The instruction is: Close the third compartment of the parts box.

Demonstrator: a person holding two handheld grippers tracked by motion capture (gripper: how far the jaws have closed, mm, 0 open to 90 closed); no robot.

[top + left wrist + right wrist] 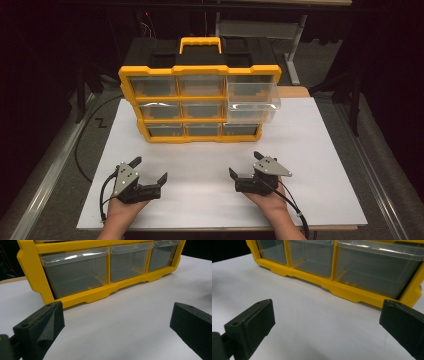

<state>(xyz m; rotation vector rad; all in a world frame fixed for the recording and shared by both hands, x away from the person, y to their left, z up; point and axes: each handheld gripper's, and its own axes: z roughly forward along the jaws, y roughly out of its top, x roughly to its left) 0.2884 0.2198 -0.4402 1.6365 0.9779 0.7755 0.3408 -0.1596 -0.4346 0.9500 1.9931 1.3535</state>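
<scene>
Looks like nothing's started yet: both the left gripper and right gripper rest spread and empty on the bench, so I'd guess next is reaching for the drawer sticking out of the yellow organizer.

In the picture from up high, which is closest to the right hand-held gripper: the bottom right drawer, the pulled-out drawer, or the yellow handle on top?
From the right hand-held gripper:
1. Bottom right drawer, lowest row.
2. Pulled-out drawer, upper right, sticking forward.
3. Yellow handle, on top, at the back.
</scene>
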